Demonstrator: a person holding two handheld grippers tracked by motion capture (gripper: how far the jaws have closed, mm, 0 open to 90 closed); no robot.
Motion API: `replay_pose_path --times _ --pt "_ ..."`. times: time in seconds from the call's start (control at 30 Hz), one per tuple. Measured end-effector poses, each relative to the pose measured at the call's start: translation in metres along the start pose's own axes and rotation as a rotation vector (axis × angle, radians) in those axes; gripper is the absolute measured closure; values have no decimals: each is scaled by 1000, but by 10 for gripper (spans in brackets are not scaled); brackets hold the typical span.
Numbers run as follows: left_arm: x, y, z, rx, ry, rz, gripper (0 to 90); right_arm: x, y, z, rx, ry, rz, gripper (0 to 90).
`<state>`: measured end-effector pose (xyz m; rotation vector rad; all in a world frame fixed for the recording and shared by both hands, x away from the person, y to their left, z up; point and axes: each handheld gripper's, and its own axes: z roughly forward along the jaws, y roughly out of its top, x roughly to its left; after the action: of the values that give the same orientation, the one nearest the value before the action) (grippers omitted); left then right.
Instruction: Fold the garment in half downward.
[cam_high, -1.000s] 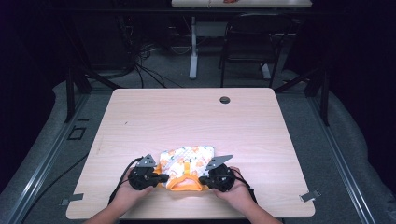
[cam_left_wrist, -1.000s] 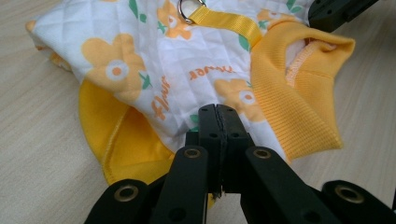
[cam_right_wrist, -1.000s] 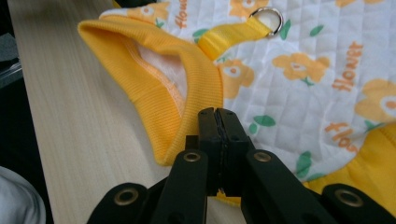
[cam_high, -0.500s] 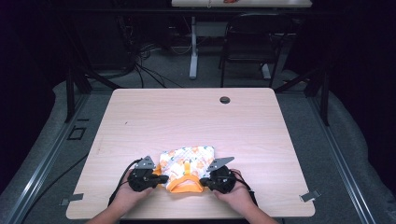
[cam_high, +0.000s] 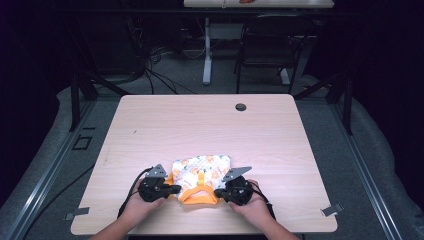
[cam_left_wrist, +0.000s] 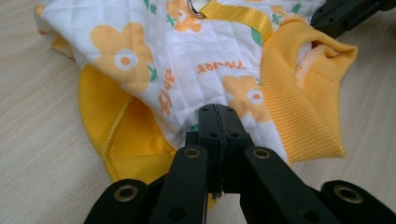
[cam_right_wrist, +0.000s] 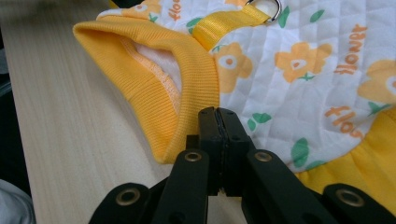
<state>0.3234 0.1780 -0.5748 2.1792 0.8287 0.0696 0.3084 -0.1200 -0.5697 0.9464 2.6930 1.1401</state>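
A small white quilted garment (cam_high: 202, 169) with orange flowers and yellow ribbed trim lies near the table's front edge. A yellow strap (cam_left_wrist: 238, 14) with a metal ring (cam_right_wrist: 264, 8) runs over its top. My left gripper (cam_high: 176, 189) is at the garment's left side, and its jaws are pressed together on the printed cloth (cam_left_wrist: 210, 70) beside a yellow hem. My right gripper (cam_high: 217, 193) mirrors it on the right. Its jaws are closed on the cloth (cam_right_wrist: 303, 60) just behind the yellow ribbed collar (cam_right_wrist: 154, 79). The right gripper's jaws (cam_left_wrist: 345, 14) also show far off in the left gripper view.
The wooden table (cam_high: 200, 120) has a round cable hole (cam_high: 241, 107) near its far edge. Beyond it stand a desk leg (cam_high: 206, 55), a dark chair (cam_high: 265, 50) and loose cables (cam_high: 155, 65) on the grey floor. Both hands rest close to the front edge.
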Motion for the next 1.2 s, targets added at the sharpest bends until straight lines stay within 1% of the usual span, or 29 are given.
replay_pose_path --times 0.13,0.17,0.2,0.27,0.33,0.4,0.47,0.5,0.57,0.63,0.67,0.73,0.8,0.83,0.9,0.93,0.97,1.0,1.03,1.13,1.2 --pt "4 3 2 -3 3 -12 900 -5 1 1 -6 -3 18 895" --pt "4 4 3 -9 1 -29 900 -6 1 1 -9 1 20 895" --pt "6 4 4 -10 1 -28 900 -7 2 1 -15 -4 27 895" --pt "7 5 4 -13 3 -40 900 -10 2 1 -13 -6 31 895" --pt "8 7 5 -8 5 -37 900 -12 3 2 -20 -14 42 895" --pt "9 9 6 -4 16 -29 900 -14 4 2 -18 -18 40 895" --pt "11 11 7 -4 25 -30 900 -14 7 3 -18 -26 39 895" --pt "13 13 8 -6 30 -39 900 -15 8 4 -13 -34 35 895" --pt "15 15 9 -7 37 -42 900 -18 11 5 -5 -38 41 895" --pt "19 17 12 -18 45 -54 900 -21 14 7 -10 -52 41 895" --pt "21 18 13 -24 46 -64 900 -23 15 8 -8 -54 51 895" --pt "25 19 14 -38 42 -84 900 -28 20 10 -4 -64 51 895" --pt "29 20 15 -48 44 -99 900 -30 21 10 -1 -67 48 895" --pt "30 20 16 -56 48 -106 900 -32 23 12 -5 -73 54 895" --pt "33 22 17 -59 49 -112 900 -35 25 13 -4 -84 63 895" --pt "33 23 18 -63 58 -109 900 -38 26 14 -7 -79 69 895" --pt "35 25 19 -56 62 -103 900 -39 27 14 -10 -80 74 894" --pt "36 27 20 -58 66 -111 900 -42 29 15 -14 -94 80 893" --pt "36 27 20 -58 66 -111 900 -42 29 15 -14 -94 80 893" --pt "38 30 22 -64 84 -111 900 -45 32 17 -14 -100 85 893" --pt "40 30 23 -69 83 -117 900 -47 33 17 -14 -103 91 892"
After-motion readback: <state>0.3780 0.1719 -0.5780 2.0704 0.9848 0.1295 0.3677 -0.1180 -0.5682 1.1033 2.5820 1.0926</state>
